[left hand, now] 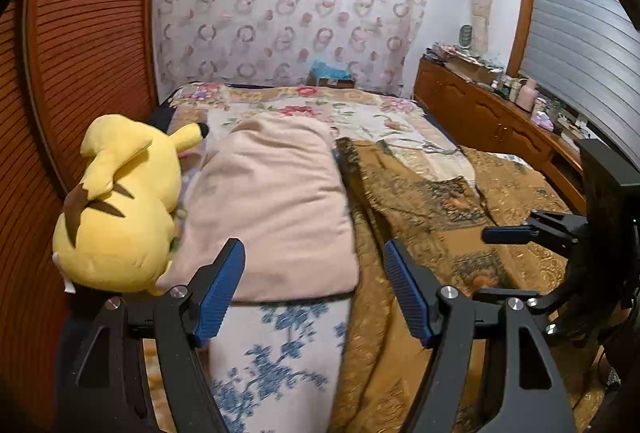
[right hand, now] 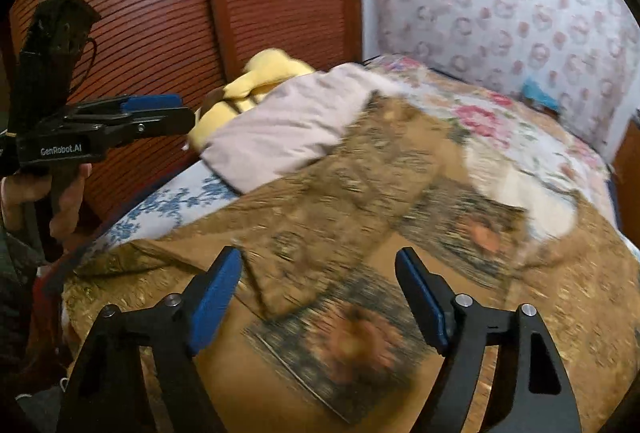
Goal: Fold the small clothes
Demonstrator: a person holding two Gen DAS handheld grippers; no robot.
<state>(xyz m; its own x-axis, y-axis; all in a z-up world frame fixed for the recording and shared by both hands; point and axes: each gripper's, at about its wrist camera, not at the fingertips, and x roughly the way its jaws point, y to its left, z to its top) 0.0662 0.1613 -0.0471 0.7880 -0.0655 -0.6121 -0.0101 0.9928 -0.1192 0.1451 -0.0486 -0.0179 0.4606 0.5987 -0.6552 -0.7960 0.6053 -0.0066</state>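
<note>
- Jaws on the left gripper (left hand: 314, 289) stand apart with nothing between the blue pads; it hovers over the near edge of the bed, above the blue-flowered sheet (left hand: 280, 345) and the seam where the brown cloth begins.
- Right gripper (right hand: 318, 297) likewise: jaws spread, empty, hanging above the brown patterned garment (right hand: 340, 217). No pad touches fabric in either view.
- Garment lies on the brown-and-gold bedspread (right hand: 580, 313), just right of the pink pillow (left hand: 272, 201). It looks like a strip folded lengthwise, running from near the pillow's far corner toward the near edge. Print nearly matches the spread, and the right view is blurred, so edges are hard to read.
- My read of the step: approach for the next pinch, fold not yet started.
- To do it well: find the true hem first, not a spread wrinkle. Near end of the strip sits just ahead of the right gripper's left pad.
- Come down with one pad under the top layer only; grabbing the spread too would drag everything.
- Each gripper on one corner of the same short edge, lift together, keep the edge taut, lay it over square.
- Yellow Pikachu plush (left hand: 120, 205) leans on the pillow's left side, well clear of the garment.
- Beyond: floral quilt (left hand: 320, 113), then curtain (left hand: 280, 5).
</note>
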